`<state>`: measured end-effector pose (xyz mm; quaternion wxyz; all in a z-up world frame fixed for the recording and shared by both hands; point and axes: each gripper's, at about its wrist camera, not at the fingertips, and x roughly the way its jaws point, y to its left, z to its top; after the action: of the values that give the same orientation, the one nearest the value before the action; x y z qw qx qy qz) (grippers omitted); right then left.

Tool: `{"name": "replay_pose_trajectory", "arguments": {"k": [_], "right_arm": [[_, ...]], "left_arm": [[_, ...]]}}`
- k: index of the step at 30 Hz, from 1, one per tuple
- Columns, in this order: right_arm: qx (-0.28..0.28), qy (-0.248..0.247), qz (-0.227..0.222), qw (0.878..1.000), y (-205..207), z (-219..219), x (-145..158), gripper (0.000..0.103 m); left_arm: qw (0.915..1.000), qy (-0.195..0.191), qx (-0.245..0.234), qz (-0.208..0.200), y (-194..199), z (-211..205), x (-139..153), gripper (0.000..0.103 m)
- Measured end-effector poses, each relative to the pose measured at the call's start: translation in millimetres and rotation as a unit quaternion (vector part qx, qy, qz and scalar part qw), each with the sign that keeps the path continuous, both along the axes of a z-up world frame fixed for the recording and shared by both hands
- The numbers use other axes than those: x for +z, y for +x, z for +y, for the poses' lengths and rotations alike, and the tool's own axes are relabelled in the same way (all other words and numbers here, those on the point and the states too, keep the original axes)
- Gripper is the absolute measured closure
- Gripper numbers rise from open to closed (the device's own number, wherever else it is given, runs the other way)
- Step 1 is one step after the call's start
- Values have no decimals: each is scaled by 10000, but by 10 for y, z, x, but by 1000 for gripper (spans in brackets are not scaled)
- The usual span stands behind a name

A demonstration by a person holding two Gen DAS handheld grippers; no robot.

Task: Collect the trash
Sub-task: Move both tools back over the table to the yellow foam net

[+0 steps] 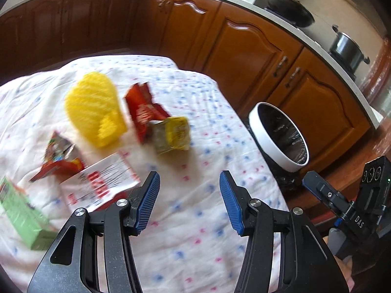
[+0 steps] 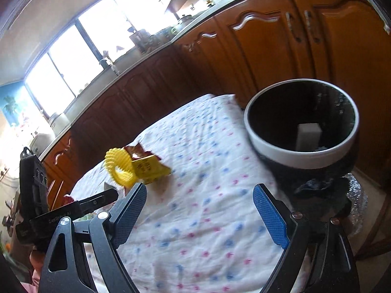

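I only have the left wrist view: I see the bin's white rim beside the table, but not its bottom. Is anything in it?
Observer: Yes. The right wrist view looks down into the trash bin, and a white block-shaped item sits inside on the black liner.
Operator: I only see the back of the right gripper. Is it carrying anything?
Observer: No. The right gripper is open, with only the dotted tablecloth showing between its fingers.
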<state>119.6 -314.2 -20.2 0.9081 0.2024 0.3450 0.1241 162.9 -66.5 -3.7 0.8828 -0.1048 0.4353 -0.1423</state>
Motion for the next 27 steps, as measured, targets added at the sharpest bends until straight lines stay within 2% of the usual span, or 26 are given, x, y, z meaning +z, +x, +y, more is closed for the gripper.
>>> {"name": "replay_pose_trajectory", "arguments": {"k": [12,27], "right_arm": [[429,-19,16,9991,233,438,18,13],[1032,-214,164,9943,761,955,-52,13]], "left_arm": [[9986,-129,504,-107,-41,495,88,52],[9939,-259,1074,1,321,942,135,51]]}}
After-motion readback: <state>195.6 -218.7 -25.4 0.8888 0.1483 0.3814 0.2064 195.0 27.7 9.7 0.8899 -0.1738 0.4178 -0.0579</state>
